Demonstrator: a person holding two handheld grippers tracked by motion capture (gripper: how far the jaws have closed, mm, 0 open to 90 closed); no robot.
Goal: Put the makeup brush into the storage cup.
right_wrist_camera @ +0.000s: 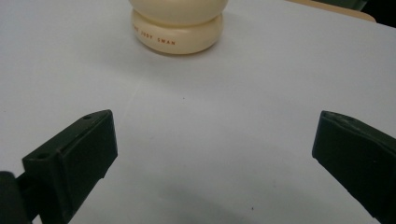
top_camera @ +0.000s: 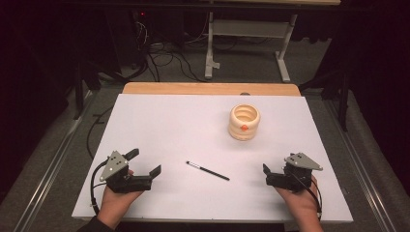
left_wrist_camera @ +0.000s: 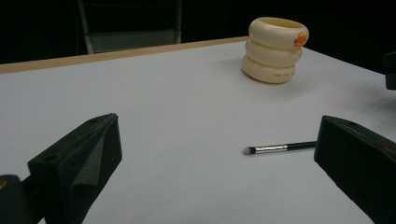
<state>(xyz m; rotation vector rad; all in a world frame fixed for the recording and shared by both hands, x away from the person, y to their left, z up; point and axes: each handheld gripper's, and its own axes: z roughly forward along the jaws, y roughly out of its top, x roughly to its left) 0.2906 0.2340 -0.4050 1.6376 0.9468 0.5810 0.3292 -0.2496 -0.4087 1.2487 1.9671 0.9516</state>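
A thin black makeup brush [top_camera: 208, 171] with a silver ferrule lies flat on the white sheet [top_camera: 169, 121], between my two grippers. In the left gripper view the brush [left_wrist_camera: 280, 148] lies ahead and to the right, bristles pointing left. A cream ribbed holder [top_camera: 244, 122] with an orange dot stands upright at the back right; it also shows as the holder [left_wrist_camera: 274, 49] and the holder [right_wrist_camera: 177, 28]. My left gripper [top_camera: 144, 162] [left_wrist_camera: 217, 135] rests near the front left, open and empty. My right gripper [top_camera: 273, 169] [right_wrist_camera: 215, 126] is at the front right, open and empty.
The white sheet covers a wooden table whose far edge [top_camera: 208, 88] shows beyond it. A white table frame [top_camera: 246, 43] and cables stand on the floor behind. Dark floor and metal rails flank both sides.
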